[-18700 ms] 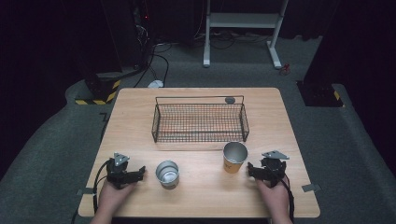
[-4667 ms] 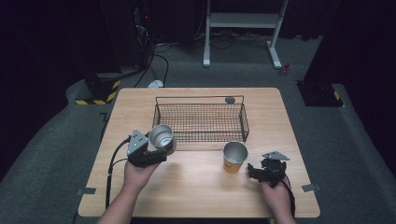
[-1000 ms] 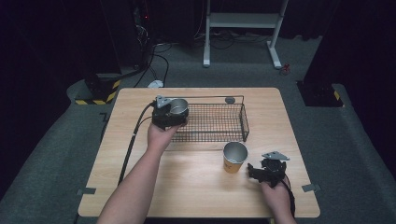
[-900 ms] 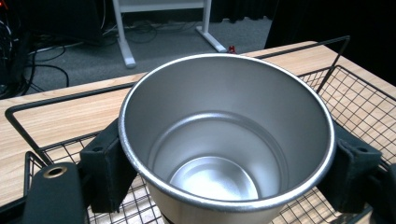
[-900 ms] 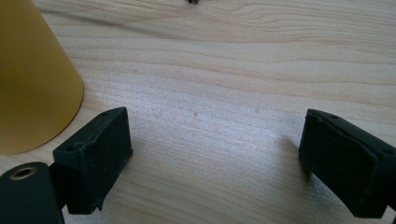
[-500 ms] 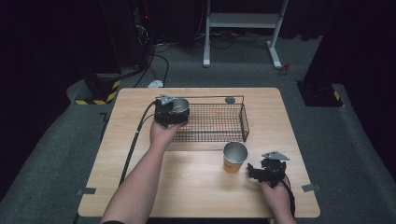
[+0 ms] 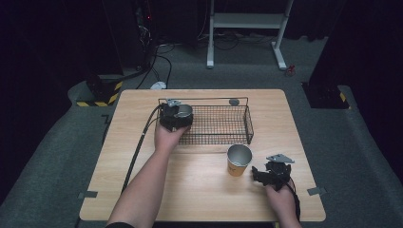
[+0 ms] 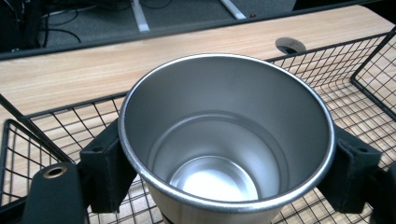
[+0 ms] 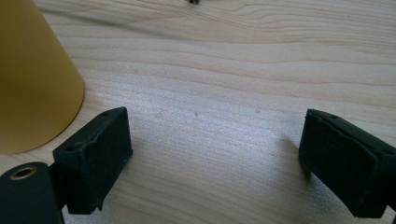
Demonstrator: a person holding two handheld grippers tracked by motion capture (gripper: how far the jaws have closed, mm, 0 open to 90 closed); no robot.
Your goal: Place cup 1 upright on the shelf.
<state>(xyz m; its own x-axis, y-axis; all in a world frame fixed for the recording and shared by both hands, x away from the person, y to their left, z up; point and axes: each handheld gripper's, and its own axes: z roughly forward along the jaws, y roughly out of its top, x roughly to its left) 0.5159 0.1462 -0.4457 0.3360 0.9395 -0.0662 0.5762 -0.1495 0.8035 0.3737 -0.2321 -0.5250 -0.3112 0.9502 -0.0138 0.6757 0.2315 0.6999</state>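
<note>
The left tool (image 7: 177,116) clamps the shiny steel cup (image 8: 224,144) by its sides, mouth up, low inside the black wire basket (image 7: 223,126) at its nine-o'clock end, probably so it lands upright. The right tool (image 7: 272,173) rests on the wooden worktop (image 7: 199,190), jaws wide and empty, at three o'clock of the yellow metal-lined cup (image 7: 238,160), likely its next pick.

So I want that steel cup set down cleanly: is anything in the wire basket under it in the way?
Nothing visible. The left hand-held gripper holds the steel cup over the wire basket's left end, and the mesh floor that shows around it is bare.
</note>
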